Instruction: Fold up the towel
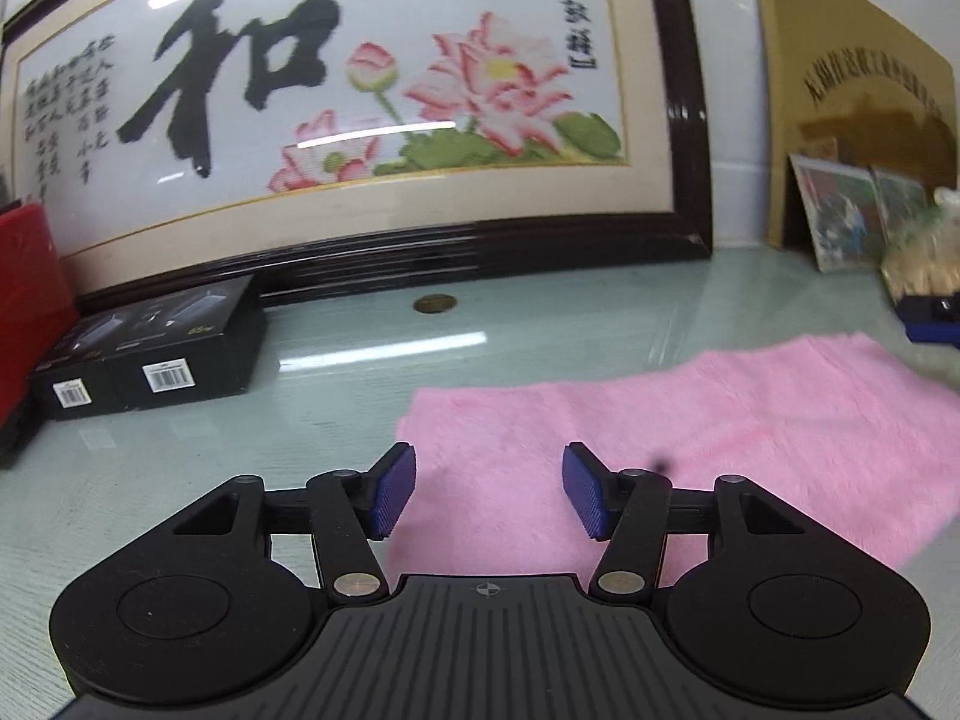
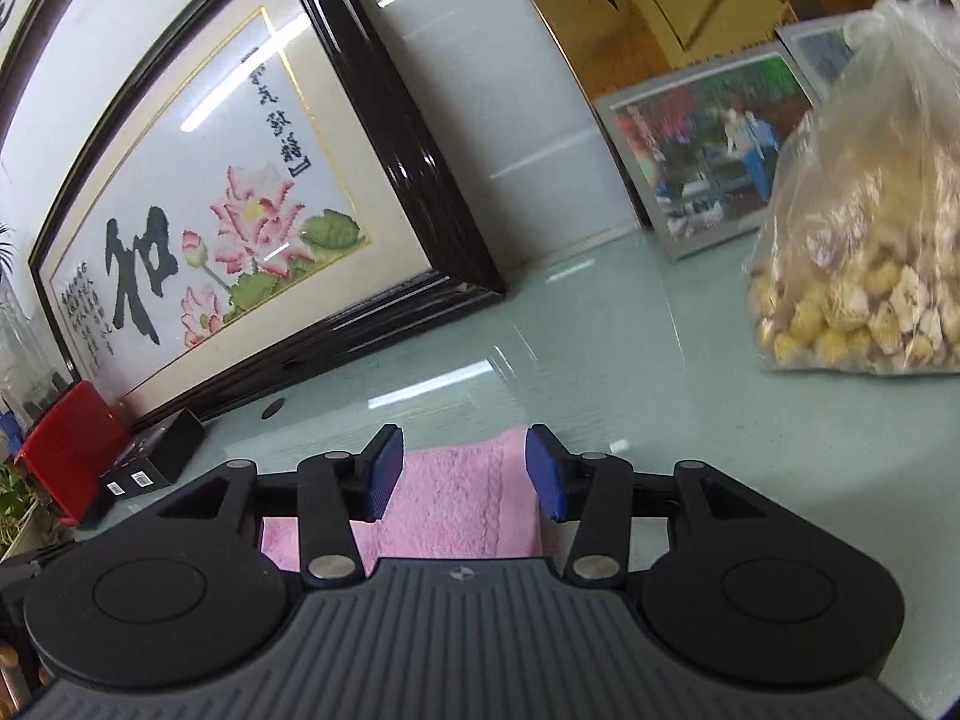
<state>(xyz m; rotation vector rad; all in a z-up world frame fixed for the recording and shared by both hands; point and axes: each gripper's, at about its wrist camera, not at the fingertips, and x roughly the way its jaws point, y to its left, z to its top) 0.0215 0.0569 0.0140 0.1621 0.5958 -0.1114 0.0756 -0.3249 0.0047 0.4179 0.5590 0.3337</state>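
Right wrist view shows a clear plastic bag (image 2: pixel 864 222) of pale yellowish lumps standing on the glass counter (image 2: pixel 630 372), well right of the pink towel (image 2: pixel 456 498). Both the right hand-held gripper (image 2: pixel 462 474) and left hand-held gripper (image 1: pixel 489 492) gape wide above the towel's near edge. Bare counter lies beyond the towel, up to the framed picture (image 1: pixel 360 90).

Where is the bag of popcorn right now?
In the right wrist view, the popcorn bag sits on the glass table at the far right, beside the framed photo.
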